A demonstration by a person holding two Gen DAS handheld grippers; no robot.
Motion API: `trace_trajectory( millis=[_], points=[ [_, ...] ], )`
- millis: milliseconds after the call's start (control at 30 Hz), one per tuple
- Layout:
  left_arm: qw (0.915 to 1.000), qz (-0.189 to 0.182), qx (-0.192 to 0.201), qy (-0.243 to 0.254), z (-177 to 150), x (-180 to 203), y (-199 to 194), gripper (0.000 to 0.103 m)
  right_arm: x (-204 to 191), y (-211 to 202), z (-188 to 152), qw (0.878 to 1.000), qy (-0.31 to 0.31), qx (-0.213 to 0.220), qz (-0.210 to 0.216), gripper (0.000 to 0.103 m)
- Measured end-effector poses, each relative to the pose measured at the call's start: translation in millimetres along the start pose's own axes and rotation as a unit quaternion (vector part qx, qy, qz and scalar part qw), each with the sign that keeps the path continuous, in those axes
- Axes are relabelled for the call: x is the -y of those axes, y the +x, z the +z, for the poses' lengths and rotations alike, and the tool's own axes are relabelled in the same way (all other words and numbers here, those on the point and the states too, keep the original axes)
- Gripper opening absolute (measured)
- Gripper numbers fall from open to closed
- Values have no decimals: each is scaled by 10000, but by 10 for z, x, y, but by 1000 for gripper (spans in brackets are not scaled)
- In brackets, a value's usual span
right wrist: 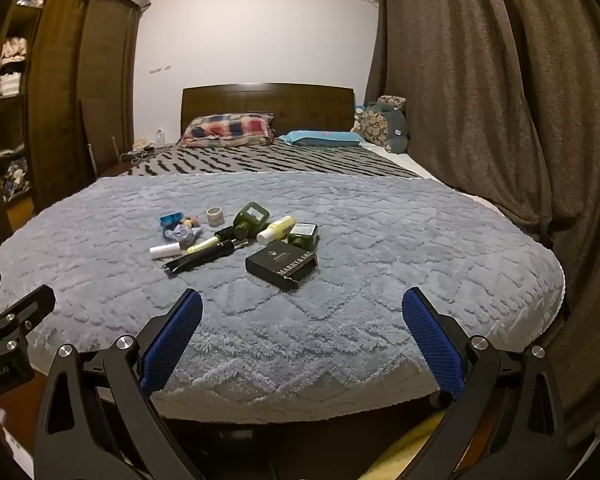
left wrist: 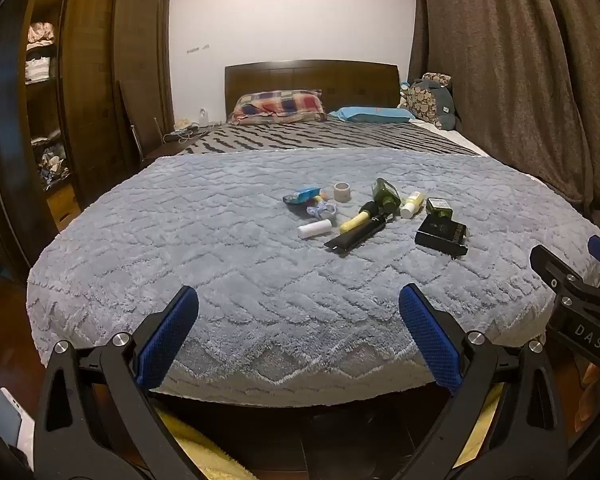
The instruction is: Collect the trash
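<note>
1. Grey-blue plush blanket covers the near end of the bed, and on it lies a small heap of trash, well ahead of both grippers.
2. Nearest the right side of the heap is a black box with pale lettering on its edge, lying flat.
3. Just behind it sit a small dark green bottle, a pale yellow bottle with a white cap on its side, and a larger green bottle tipped over.
4. A long black tube lies slantwise, touching a yellow tube with a black cap.
5. Left of them lies a white cylinder, with a crumpled bluish wrapper and a blue packet just behind; a beige tape roll stands near the back.
6. The left gripper hovers over the blanket's near edge, jaws spread wide with nothing between the blue pads.
7. The right gripper hangs beside it, likewise spread fully apart and holding nothing, nearest the black box.
8. Farther up the bed are a striped cover, a plaid pillow, a blue pillow and the wooden headboard.
9. Brown curtains hang on the right; a wooden wardrobe stands on the left.
</note>
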State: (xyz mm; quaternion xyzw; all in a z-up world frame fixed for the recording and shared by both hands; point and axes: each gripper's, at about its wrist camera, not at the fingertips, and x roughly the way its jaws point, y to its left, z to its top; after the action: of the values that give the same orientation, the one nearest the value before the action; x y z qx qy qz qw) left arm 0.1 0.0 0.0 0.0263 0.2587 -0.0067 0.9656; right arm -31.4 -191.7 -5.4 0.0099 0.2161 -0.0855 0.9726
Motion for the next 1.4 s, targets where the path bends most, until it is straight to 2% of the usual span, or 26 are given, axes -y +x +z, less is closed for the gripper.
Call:
trace_trajectory(
  millis=[1400],
  points=[
    [9997,-46,232,-59,18,-10,-125,95,-56,-112,8,9996,40,190,179,101]
  ],
)
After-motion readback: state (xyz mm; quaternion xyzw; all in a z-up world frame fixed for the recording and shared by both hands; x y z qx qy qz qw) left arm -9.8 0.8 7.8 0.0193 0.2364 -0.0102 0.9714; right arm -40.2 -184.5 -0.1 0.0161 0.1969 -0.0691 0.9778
